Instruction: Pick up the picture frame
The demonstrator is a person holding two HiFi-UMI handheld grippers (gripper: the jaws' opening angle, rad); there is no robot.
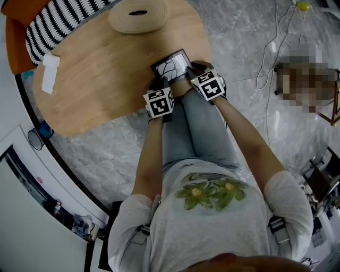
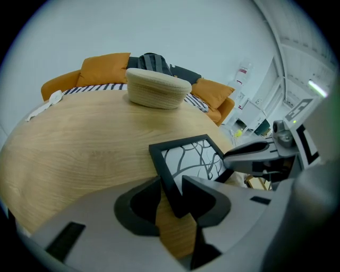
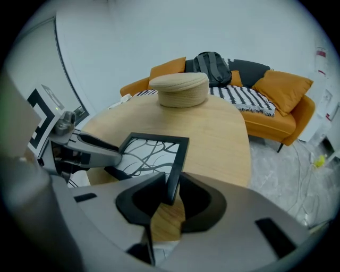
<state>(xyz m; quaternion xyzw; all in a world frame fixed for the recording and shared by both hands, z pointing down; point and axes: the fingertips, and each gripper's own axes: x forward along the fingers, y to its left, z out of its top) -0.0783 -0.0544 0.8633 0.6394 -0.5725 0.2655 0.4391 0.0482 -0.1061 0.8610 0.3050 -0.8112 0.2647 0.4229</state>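
Left gripper: the left gripper (image 2: 171, 191) points steeply down at the near edge of the table (image 1: 106, 69). Its jaws are pressed on the left rail of the picture frame (image 1: 171, 65), close to the near left corner.
Picture frame: it is black-edged with a branch pattern under the glass, and sits at the table's near edge between the two grippers. I cannot tell whether it has left the wood yet.
Right gripper: the right gripper (image 3: 171, 187) is angled down in the same way. Its jaws are pinched on the right rail, near the near right corner.
Step in hand: this looks like securing a two-sided grip just before the lift.
Doing it well: keep both pinches square on the rails, not on the glass. Raise both sides together so the frame stays flat and does not twist between the grippers.
Risk: both holds sit towards the near corners, so the far edge may droop or drag on the table. A thin rail could also slip out if one side leads.
Cloth: a white cloth (image 1: 50, 71) lies far to the left on the table, well apart from the frame.
Basket: a round woven basket (image 1: 139, 15) stands on the far side of the table, well apart from the frame.
Basket contents: only a dark slot shows on top, and none of the views show what is inside.
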